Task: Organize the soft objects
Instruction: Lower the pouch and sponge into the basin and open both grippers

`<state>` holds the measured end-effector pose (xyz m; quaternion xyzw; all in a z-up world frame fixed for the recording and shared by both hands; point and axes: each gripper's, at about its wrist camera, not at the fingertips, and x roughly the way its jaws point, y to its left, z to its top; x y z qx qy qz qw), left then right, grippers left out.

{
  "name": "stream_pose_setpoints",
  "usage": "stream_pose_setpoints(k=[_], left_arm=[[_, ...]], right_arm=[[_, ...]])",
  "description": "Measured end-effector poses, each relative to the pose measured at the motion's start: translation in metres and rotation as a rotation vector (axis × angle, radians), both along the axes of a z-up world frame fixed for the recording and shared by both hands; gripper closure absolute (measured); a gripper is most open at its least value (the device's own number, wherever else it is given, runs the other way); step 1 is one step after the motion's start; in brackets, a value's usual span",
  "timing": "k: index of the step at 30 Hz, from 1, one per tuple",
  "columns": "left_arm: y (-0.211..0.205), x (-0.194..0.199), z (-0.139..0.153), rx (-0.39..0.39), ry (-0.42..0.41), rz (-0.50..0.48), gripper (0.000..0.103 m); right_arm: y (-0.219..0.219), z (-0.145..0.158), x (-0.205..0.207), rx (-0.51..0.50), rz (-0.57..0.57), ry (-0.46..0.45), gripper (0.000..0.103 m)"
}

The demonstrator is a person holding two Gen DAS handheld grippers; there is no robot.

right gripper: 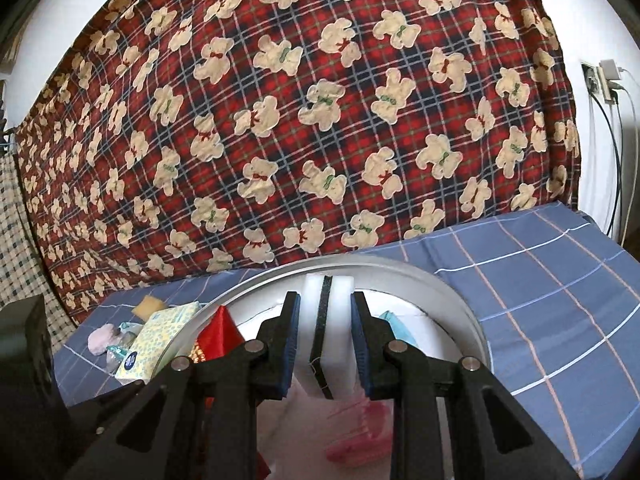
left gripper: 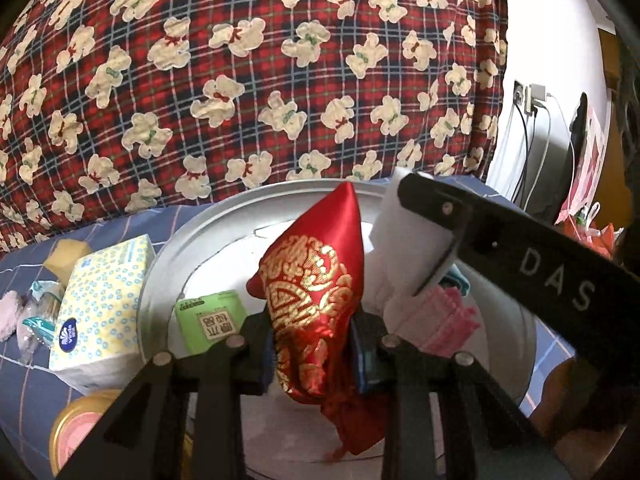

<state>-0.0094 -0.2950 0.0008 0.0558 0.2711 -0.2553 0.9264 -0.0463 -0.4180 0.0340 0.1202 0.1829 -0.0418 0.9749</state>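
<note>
Left hand-held gripper point(left gripper: 312, 354): clamped on a red satin pouch point(left gripper: 314, 280) with gold embroidered pattern, glossy, slightly crumpled at the lower end. Long axis running away from the camera, pointed tip up and forward, loose end hanging below the pads. Held over a round grey metal basin point(left gripper: 168, 256) resting on a bed with a blue checked sheet point(right gripper: 540, 280).

Right hand-held gripper point(right gripper: 325, 344): pressed shut on a white sponge block point(right gripper: 340, 320) made of 2 white slabs with 1 dark layer between. Standing on edge, dark seam vertical, long axis pointing forward along the fingers. Also over the basin, to the right of the pouch.

Inside the basin: a green packet point(left gripper: 210, 320) lying flat, a pink-striped item point(left gripper: 448, 320), possibly a wrapped pack, blurred.

Just left of the basin on the sheet: a yellow-and-white tissue pack point(left gripper: 104, 304), a yellow sponge point(left gripper: 66, 258) behind it, a pinkish fluffy thing point(left gripper: 8, 312) and clear wrappers point(left gripper: 38, 320).

Behind everything: a red plaid quilt with bear print point(left gripper: 248, 80).
</note>
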Motion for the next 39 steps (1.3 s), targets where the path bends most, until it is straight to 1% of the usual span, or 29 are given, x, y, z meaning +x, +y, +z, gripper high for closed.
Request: stream_pose_setpoints(k=[4, 7, 10, 12, 14, 18, 20, 21, 23, 24, 25, 27, 28, 29, 30, 32, 33, 35, 39], left_arm=[[-0.001, 0.001, -0.001, 0.008, 0.004, -0.004, 0.075], [-0.001, 0.001, -0.002, 0.016, 0.004, -0.003, 0.075], [-0.002, 0.0, -0.003, 0.023, -0.002, -0.007, 0.074], [-0.002, 0.0, -0.003, 0.023, -0.004, -0.01, 0.074], [-0.002, 0.0, -0.002, 0.02, -0.006, -0.01, 0.074], [-0.001, 0.001, -0.002, 0.012, -0.003, -0.007, 0.074], [-0.002, 0.001, -0.003, 0.014, -0.004, -0.005, 0.074], [-0.002, 0.001, -0.003, 0.016, -0.004, -0.005, 0.068], [-0.002, 0.001, -0.003, 0.021, -0.009, 0.001, 0.063], [-0.002, 0.0, -0.003, 0.023, -0.014, 0.005, 0.054], [-0.002, 0.0, -0.002, 0.023, -0.021, 0.009, 0.049], [0.0, -0.003, 0.0, 0.013, -0.043, 0.023, 0.024], [0.001, -0.005, 0.002, 0.007, -0.058, 0.031, 0.019], [0.003, -0.007, 0.004, 0.002, -0.077, 0.037, 0.008], [0.004, -0.008, 0.005, -0.002, -0.09, 0.039, 0.0], [0.005, -0.013, 0.008, -0.015, -0.116, 0.031, 0.0], [0.005, -0.014, 0.008, -0.016, -0.12, 0.02, 0.0], [0.001, -0.016, 0.008, 0.0, -0.125, 0.008, 0.0], [0.0, -0.02, 0.008, 0.008, -0.148, 0.004, 0.0]], right_arm=[[0.003, -0.003, 0.003, 0.0, 0.014, 0.018, 0.072], [0.003, -0.007, 0.007, 0.013, 0.025, 0.041, 0.068], [0.004, -0.012, 0.011, 0.033, 0.043, 0.072, 0.053], [0.004, -0.012, 0.01, 0.034, 0.043, 0.076, 0.035], [0.004, -0.011, 0.008, 0.035, 0.043, 0.052, 0.033], [0.002, -0.006, 0.0, 0.027, 0.014, -0.01, 0.033], [-0.003, -0.003, -0.005, 0.043, -0.004, -0.034, 0.032], [-0.006, -0.001, -0.007, 0.055, -0.013, -0.049, 0.031], [-0.012, 0.001, -0.012, 0.079, -0.032, -0.072, 0.028], [-0.014, 0.002, -0.014, 0.09, -0.043, -0.08, 0.028], [-0.017, 0.002, -0.015, 0.1, -0.054, -0.085, 0.028], [-0.021, 0.002, -0.017, 0.119, -0.067, -0.086, 0.028], [-0.023, 0.002, -0.017, 0.128, -0.071, -0.084, 0.028], [-0.024, 0.001, -0.018, 0.135, -0.075, -0.083, 0.028], [-0.025, 0.001, -0.018, 0.139, -0.08, -0.084, 0.028], [-0.026, 0.002, -0.021, 0.136, -0.091, -0.093, 0.027], [-0.026, 0.003, -0.022, 0.132, -0.097, -0.099, 0.023], [-0.025, 0.006, -0.027, 0.117, -0.11, -0.116, 0.018], [-0.021, 0.01, -0.034, 0.079, -0.146, -0.156, 0.018]])
